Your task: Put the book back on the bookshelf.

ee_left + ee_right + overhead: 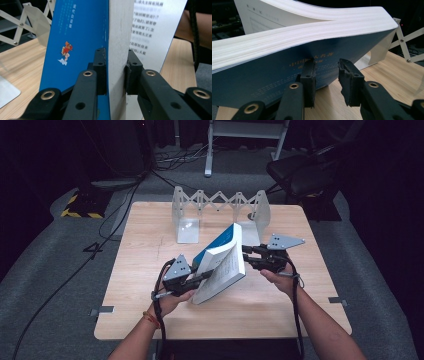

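A thick book (221, 265) with a blue cover is held tilted above the middle of the wooden table (140, 285), its white page block turned toward the person and a printed page exposed on the right; in the left gripper view the blue cover (75, 42) is seen on one side of the pads and the printed page (150, 32) on the other. The book is clamped by the left gripper (202, 278) at its lower near corner — both pads are pressed flat against a section of pages. The right gripper (246, 256) is stationed just beside the book's right edge; in the right gripper view (325, 83) a gap is seen between its pads with nothing gripped, the blue cover lying just beyond the tips, so it is released. Behind the book an expanding white bookend rack (220, 210) is set along the far edge, near the book's top corner; open tabletop is left to the left, right and front. The small print is too blurred to be read; the book's lower corner is hidden behind the left gripper.
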Motion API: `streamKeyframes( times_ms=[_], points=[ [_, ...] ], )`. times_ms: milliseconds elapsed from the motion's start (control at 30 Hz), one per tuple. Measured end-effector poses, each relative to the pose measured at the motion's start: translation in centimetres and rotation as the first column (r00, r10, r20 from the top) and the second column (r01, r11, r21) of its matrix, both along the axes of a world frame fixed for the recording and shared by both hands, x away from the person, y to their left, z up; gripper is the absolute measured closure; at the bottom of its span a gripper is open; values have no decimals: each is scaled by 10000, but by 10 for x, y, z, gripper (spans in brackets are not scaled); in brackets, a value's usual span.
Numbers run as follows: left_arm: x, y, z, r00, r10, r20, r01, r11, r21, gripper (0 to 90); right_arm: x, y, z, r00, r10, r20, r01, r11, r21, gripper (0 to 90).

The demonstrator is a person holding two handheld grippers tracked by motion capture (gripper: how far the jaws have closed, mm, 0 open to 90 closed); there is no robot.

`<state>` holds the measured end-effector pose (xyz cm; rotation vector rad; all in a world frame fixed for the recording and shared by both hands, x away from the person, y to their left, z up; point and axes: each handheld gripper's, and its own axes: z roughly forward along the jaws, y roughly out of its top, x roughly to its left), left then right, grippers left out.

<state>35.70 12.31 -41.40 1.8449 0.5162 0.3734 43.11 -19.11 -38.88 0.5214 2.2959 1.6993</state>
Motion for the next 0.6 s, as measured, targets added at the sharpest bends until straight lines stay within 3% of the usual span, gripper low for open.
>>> streamKeyframes(
  times_ms=[167, 367, 467, 567, 600],
  points=[
    [-4, 7, 0, 9997, 149, 211, -153, 9997, 177, 736, -2, 10, 3, 9999, 160, 51, -159, 9998, -157, 636],
    [-8, 17, -9, 9997, 253, -35, -251, 9990, 371, 701, -5, 24, 2, 9993, 342, 138, -341, 9993, -125, 578],
    [-7, 21, -14, 9992, 195, -358, -189, 9997, 171, 684, -7, 30, 1, 9987, 515, 60, -514, 9986, -148, 546],
    [-7, 21, -15, 9987, 352, -357, -350, 9994, 59, 730, -7, 33, 2, 9986, 524, 103, -522, 9984, -195, 543],
    [-5, 22, -17, 9981, 244, -560, -262, 9991, -322, 741, -6, 33, 2, 9984, 556, 54, -555, 9982, -208, 532]
  ],
)
